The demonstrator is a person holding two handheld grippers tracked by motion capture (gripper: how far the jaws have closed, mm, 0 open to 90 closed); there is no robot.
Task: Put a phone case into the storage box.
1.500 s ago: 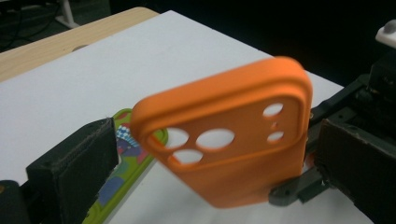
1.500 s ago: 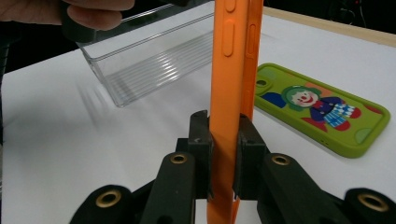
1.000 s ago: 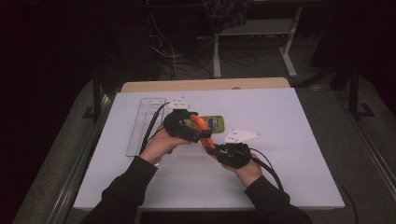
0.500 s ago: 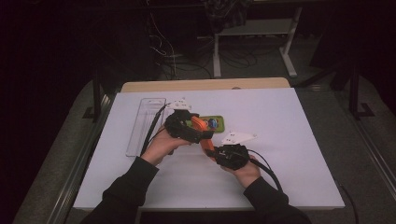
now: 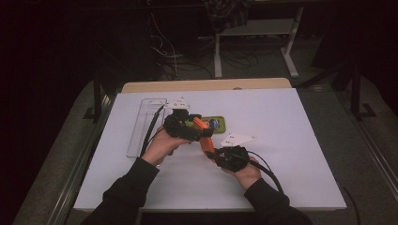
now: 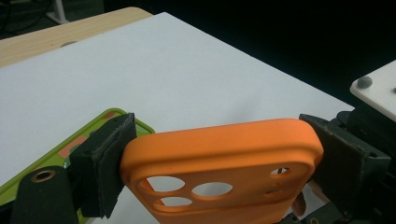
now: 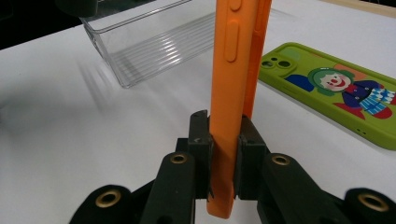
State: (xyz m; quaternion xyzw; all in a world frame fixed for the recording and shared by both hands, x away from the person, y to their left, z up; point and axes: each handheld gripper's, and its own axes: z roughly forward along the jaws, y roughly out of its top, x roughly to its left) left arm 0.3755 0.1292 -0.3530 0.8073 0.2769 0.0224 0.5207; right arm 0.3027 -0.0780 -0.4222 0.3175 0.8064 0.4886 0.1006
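The orange phone case (image 5: 203, 134) is held in the air above the white table top (image 5: 291, 154), between the two hands, a little in front of the green phone case (image 5: 217, 123) that lies flat on the table. In the right gripper view the orange phone case (image 7: 236, 93) stands upright and edge-on, with its side buttons visible, and the right gripper (image 7: 223, 161) clamps its lower edge: both black pads press on the thin wall from the two sides, so these jaws stand narrow and hold the case. In the left gripper view the same case (image 6: 224, 172) lies across the picture with its camera holes toward the bottom, and the left gripper (image 6: 219, 168) has one pad at each end of it. Its jaws stand wide and have just been closing with the case between them; the left pad touches the rounded corner, and the right pad is at the other end, but I cannot tell if it already presses. The green phone case (image 7: 336, 91) shows a clown picture, and it is near the orange one but apart from it. Farther to the left on the table lies a clear plastic tray (image 5: 143, 126), just beside the left hand (image 5: 162, 145). The right hand (image 5: 244, 171) holds its gripper close to the near side of the table.
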